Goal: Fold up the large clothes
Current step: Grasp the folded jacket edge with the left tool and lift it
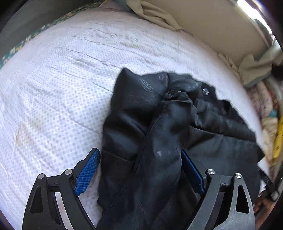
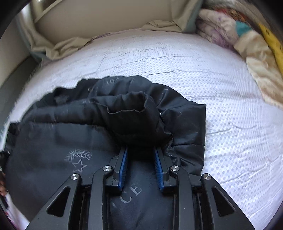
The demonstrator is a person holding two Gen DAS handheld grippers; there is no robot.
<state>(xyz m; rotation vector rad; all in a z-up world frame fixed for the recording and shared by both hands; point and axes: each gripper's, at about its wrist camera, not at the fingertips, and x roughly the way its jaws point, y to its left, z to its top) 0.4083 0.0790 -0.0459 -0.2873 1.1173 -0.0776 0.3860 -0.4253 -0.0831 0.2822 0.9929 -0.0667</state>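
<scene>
A black padded jacket of smooth, faintly shiny quilted cloth point(image 2: 58, 141) lies crumpled on the near part of a bed, on a white mattress cover woven with small grey-blue dots and creased in long thin lines point(image 1: 53, 99). In the right wrist view the cloth shows pale printed marks, a star under a leafy sprig and some letters, and one thick tubular sleeve with a raw, wavy cuff opening runs across the heap, its open end turned toward the far side of the bed. The heap as a whole spreads wider than deep; its long axis I cannot tell, since it is bunched. The right tongs point(image 2: 141, 155), black arms with ribbed blue pads, stand narrow, with a dark fold of the jacket bunched at their tips; whether the pads press on it cannot be told. The left tongs point(image 1: 141, 168) stand wide, and a long stitched fold of the jacket lies between the pads and against the right-hand one, not squeezed. A small metal snap shows near the collar end. Beige rumpled bedding point(image 1: 155, 14) lies along the far edge by a cream headboard.
</scene>
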